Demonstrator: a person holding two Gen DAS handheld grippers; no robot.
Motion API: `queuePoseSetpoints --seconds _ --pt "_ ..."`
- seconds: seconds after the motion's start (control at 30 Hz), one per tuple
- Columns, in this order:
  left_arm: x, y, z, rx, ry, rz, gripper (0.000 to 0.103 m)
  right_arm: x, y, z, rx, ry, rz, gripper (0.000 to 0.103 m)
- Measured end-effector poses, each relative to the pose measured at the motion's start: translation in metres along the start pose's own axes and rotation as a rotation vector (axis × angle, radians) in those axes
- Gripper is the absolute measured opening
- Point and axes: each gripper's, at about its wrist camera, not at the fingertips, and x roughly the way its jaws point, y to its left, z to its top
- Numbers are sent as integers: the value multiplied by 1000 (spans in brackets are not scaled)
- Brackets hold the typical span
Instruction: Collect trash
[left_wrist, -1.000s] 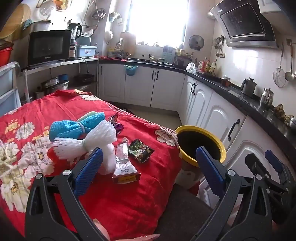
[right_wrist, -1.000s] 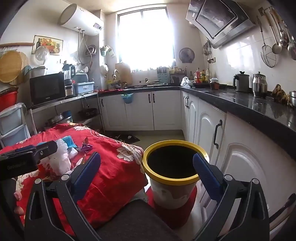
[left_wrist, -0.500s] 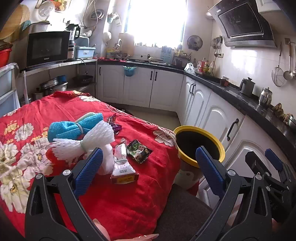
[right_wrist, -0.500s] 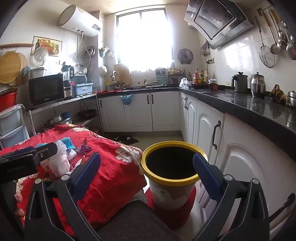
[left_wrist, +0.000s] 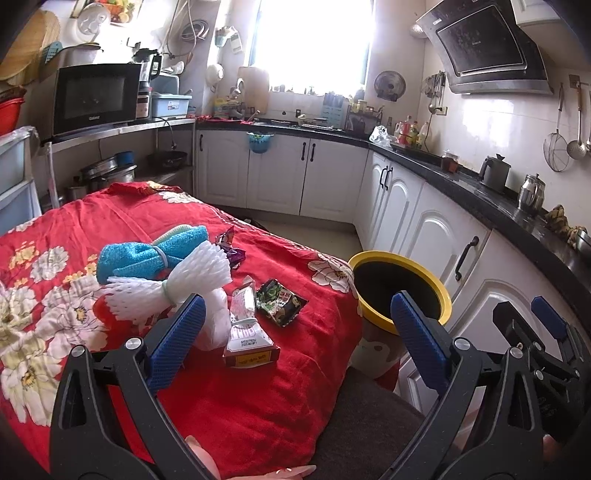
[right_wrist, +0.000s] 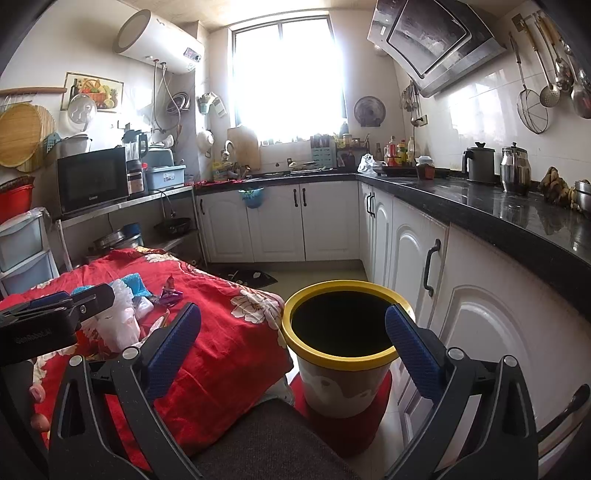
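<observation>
On the red cloth (left_wrist: 229, 406), just ahead of the left gripper (left_wrist: 295, 339), lies the snack packet (left_wrist: 245, 332), long axis running away from the fingers, w/ the dark wrapper (left_wrist: 281, 302) beside it. Left gripper is nearer; the right gripper (right_wrist: 291, 350) faces the yellow-rimmed bin (right_wrist: 341, 362). Both have fingers spread wide, holding nothing.

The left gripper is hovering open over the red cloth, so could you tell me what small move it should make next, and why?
Probably ease the left gripper forward and down onto the clear snack wrapper, the nearest piece on the red cloth. Its jaws stand wide and empty, and the wrapper lies between them. The yellow-rimmed bin stands open just beside the cloth for the drop.
</observation>
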Motion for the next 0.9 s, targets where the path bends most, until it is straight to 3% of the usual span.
queuePoseSetpoints --seconds 0.6,0.9 --pt "1 4 1 -15 -1 4 92 3 3 -2 -3 11 8 97" --pt "2 23 6 -56 -8 34 92 7 14 -1 -28 25 54 97"
